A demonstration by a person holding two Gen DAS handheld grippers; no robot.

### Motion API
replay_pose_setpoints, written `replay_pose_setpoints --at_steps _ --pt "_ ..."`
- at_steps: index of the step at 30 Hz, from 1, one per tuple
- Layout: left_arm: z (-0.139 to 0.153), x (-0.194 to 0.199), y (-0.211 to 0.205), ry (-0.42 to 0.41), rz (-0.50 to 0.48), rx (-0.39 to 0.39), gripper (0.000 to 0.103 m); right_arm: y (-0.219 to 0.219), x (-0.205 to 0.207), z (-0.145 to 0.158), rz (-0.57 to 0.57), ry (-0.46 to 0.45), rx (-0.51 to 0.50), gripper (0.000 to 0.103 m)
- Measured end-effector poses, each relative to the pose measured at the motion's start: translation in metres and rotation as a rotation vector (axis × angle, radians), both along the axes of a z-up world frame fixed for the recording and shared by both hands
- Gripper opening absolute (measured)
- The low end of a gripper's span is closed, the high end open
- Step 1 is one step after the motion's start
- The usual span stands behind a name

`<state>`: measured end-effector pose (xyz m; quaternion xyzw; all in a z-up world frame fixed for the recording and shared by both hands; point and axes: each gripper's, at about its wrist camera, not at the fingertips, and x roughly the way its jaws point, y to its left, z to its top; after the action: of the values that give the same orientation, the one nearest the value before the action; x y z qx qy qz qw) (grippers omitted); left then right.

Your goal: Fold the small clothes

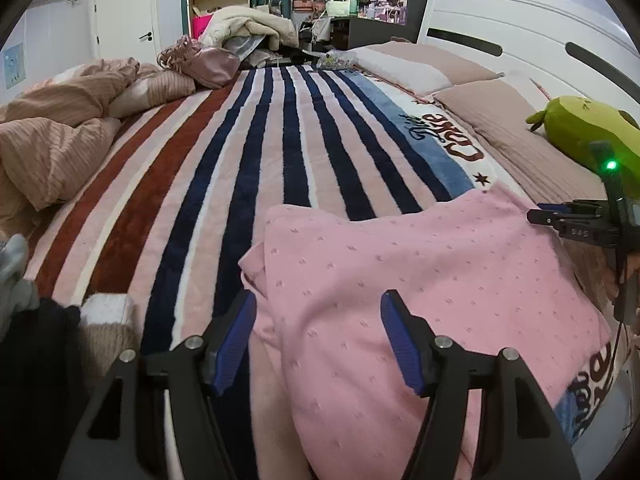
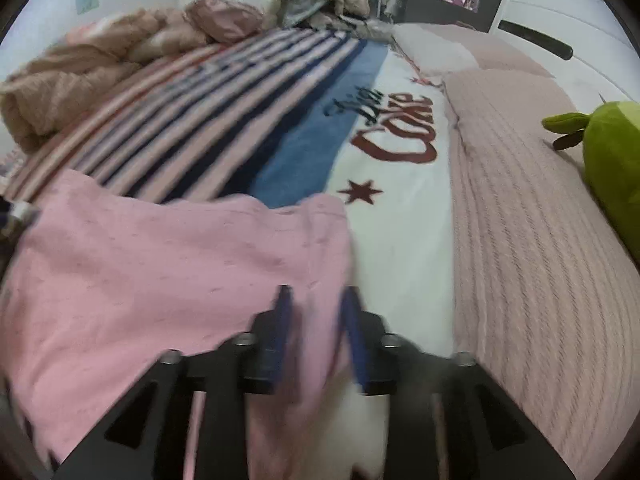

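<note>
**Pink garment on the striped bed, both tools over it**

While my two tools hang over it, the bed [image 1: 224, 168] fills both views, covered by a striped blanket [image 1: 256, 152] in navy, pink and red with a blue band and lettering toward the headboard [image 1: 520, 20] side. A rumpled tan duvet [image 1: 52, 140] is heaped along the far side from the headboard, and ribbed pink pillows [image 2: 520, 200] line the headboard edge, with a green plush toy [image 2: 612, 160] lying on them. The pink garment [image 1: 400, 280] lies spread on the blanket at the near edge of the bed, its fabric dotted with a small pattern, one edge turned over toward the stripes.

My left tool [image 1: 318, 344] stands wide open just above the garment, pads clear of the cloth. My right tool [image 2: 316, 340] sits at the garment's corner nearest the headboard, jaws narrowly parted with a ridge of pink cloth between them; the blur keeps me from telling whether the pads pinch it.
</note>
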<state>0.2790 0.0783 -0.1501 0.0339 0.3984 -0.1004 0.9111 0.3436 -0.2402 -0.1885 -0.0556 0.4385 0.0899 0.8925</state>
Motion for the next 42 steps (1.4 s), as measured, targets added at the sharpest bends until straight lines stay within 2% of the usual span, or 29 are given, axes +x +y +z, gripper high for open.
replay_pose_setpoints --at_steps 6,10,13,17,18,20,22,29,31,36,39,42 --pt "0.01 -0.052 -0.004 -0.059 0.046 0.007 0.074 0.015 -0.076 0.029 0.111 -0.055 0.094 0.027" --pt "0.008 -0.086 -0.002 -0.07 0.091 -0.028 0.075 0.029 -0.127 0.032 0.183 -0.071 0.168 0.027" --pt "-0.001 -0.11 0.004 -0.045 0.126 -0.116 0.079 0.043 -0.16 0.028 0.223 -0.077 0.229 0.028" --pt "-0.029 -0.134 0.017 0.044 0.182 -0.295 0.079 0.061 -0.183 0.014 0.243 -0.103 0.258 0.027" --pt "-0.039 -0.138 0.02 0.068 0.197 -0.335 0.079 0.066 -0.188 0.01 0.25 -0.104 0.266 0.025" --pt "-0.052 -0.142 0.02 0.099 0.208 -0.377 0.079 0.078 -0.19 0.002 0.265 -0.095 0.272 0.009" --pt "-0.064 -0.143 0.018 0.128 0.222 -0.4 0.079 0.088 -0.187 -0.007 0.263 -0.079 0.294 0.008" --pt "-0.077 -0.124 0.012 0.109 0.197 -0.573 0.079 0.109 -0.173 -0.019 0.276 -0.052 0.296 0.008" --pt "-0.08 -0.113 0.013 0.089 0.222 -0.606 0.068 0.114 -0.167 -0.029 0.273 -0.012 0.273 0.008" --pt "-0.085 -0.085 0.018 0.077 0.281 -0.642 0.025 0.117 -0.166 -0.05 0.271 0.033 0.238 0.008" --pt "-0.072 -0.083 0.013 0.031 0.249 -0.598 0.016 0.116 -0.166 -0.049 0.277 0.034 0.235 0.008" --pt "-0.049 -0.083 0.001 -0.033 0.187 -0.51 0.015 0.102 -0.167 -0.036 0.286 0.046 0.315 0.008"
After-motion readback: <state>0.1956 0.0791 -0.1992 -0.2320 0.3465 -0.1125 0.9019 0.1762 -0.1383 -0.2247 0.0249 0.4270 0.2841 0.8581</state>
